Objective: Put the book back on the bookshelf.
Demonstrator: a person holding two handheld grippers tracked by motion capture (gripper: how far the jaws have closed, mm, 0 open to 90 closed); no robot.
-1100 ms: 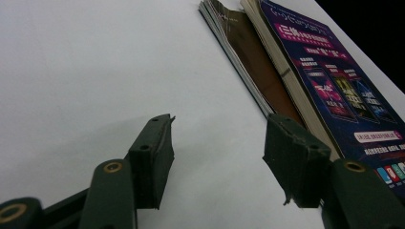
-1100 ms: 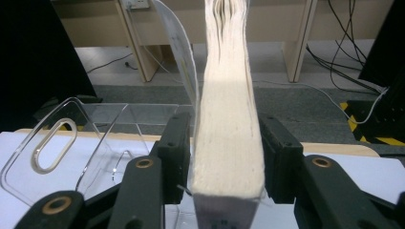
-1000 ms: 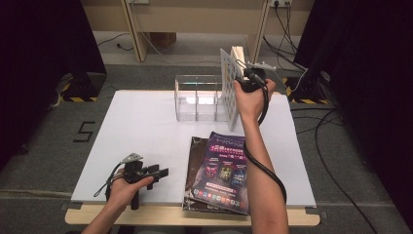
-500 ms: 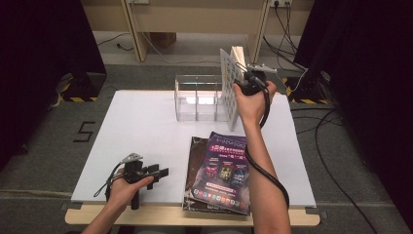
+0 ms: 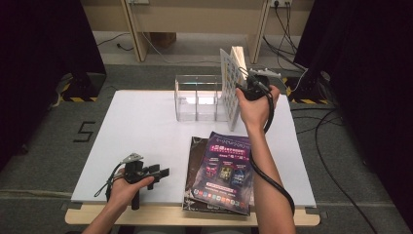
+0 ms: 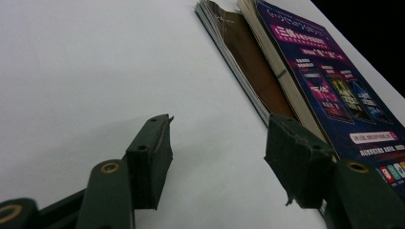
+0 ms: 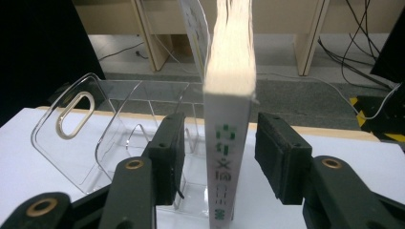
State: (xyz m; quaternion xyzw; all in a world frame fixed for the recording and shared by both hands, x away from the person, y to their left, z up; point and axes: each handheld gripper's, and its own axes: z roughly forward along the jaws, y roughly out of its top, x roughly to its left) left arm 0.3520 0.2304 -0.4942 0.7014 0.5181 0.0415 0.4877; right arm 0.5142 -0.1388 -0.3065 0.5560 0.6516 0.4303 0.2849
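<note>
The right gripper is at the far side of the table, level with a white book that stands upright on its lower edge at the right end of the clear acrylic organizer. In the right gripper view the book's spine rises straight between the two fingers, its long axis vertical, and a gap shows on each side of it: the jaws have just been opening and the pads no longer press on the cover. The book appears to lean lightly on the organizer's end wall, though whether it sits inside a slot or just beside it is hard to tell.

The left gripper rests low on the near left part of the table, its fingers wide apart with nothing between them. The stack of magazines lies flat just to its right, long axis running away from the person, near edge toward the table's front.

The right hand is far nearer the standing book; the left is nearer the magazines, which lie ahead and to the right of its fingertips.
</note>
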